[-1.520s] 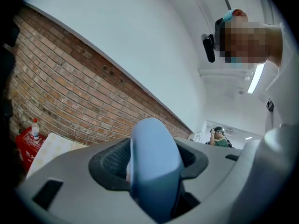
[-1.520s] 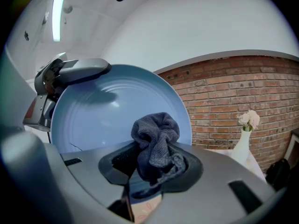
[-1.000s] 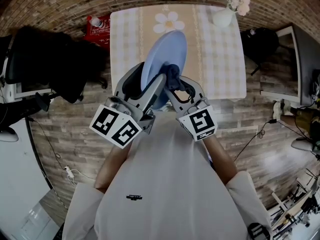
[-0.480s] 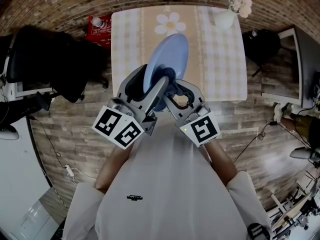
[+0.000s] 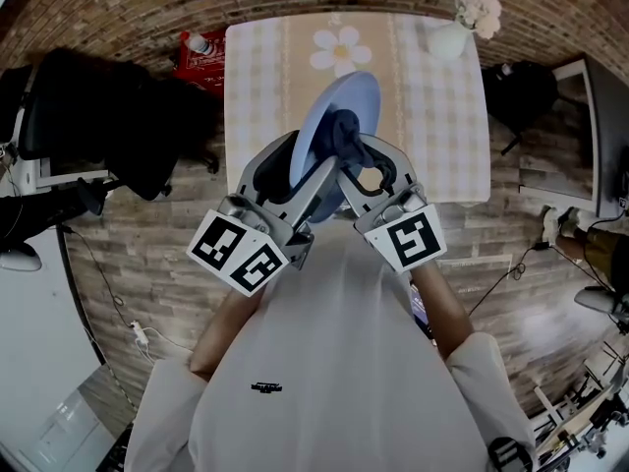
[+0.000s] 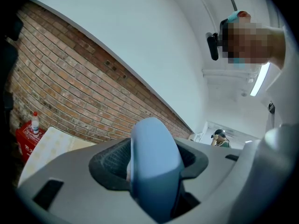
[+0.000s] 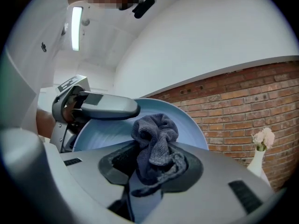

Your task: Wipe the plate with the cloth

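Note:
A pale blue plate [image 5: 344, 116] is held up on edge above the table, its face turned to the right. My left gripper [image 5: 313, 177] is shut on its near rim; in the left gripper view the plate's rim [image 6: 154, 167] fills the gap between the jaws. A dark grey-blue cloth [image 5: 344, 133] is bunched in my right gripper [image 5: 356, 160], which is shut on it. The cloth [image 7: 156, 146] presses against the plate's face [image 7: 103, 129], with the left gripper [image 7: 96, 107] at its edge.
Below stands a table [image 5: 432, 116] with a checked cloth and a daisy print [image 5: 337, 49]. A white vase with flowers [image 5: 458, 28] is at its far right corner. A red box with a bottle [image 5: 197, 49] sits on the floor at left, next to a black chair [image 5: 108, 116].
The right gripper has moved the cloth up the plate's face, away from me. The plate and left gripper have shifted slightly to the right.

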{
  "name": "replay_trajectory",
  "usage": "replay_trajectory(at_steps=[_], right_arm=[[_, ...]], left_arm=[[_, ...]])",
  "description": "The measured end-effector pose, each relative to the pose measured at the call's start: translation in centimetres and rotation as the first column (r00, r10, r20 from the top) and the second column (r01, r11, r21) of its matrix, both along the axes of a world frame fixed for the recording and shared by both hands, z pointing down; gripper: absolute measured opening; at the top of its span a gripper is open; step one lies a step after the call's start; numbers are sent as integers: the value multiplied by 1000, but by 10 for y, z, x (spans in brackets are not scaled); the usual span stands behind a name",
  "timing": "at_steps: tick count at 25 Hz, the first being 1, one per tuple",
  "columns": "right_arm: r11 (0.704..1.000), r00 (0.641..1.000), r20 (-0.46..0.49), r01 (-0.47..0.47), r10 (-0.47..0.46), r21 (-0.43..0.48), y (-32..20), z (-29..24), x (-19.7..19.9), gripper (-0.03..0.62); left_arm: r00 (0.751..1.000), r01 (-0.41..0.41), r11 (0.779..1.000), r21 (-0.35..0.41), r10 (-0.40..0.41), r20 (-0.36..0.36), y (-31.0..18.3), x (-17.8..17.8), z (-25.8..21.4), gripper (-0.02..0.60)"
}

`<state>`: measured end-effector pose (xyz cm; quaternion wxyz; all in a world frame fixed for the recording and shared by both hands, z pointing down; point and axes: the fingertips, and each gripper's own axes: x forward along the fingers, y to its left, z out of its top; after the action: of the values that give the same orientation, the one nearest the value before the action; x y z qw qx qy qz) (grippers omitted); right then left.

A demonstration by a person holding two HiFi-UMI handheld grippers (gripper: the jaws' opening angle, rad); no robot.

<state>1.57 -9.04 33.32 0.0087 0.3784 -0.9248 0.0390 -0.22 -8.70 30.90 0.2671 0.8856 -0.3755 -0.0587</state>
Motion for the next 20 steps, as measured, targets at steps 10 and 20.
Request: replay_trajectory(at_steps=[10, 20], right_arm=[[998, 994, -98, -57, 55, -16, -26, 15, 28, 158], [979, 979, -137, -170, 154, -115, -43, 52, 54, 158]], left_arm=[[1000, -28, 999, 20, 28, -5, 5, 5, -12, 247], [999, -23, 999, 46, 24, -27, 11, -1, -24, 247]])
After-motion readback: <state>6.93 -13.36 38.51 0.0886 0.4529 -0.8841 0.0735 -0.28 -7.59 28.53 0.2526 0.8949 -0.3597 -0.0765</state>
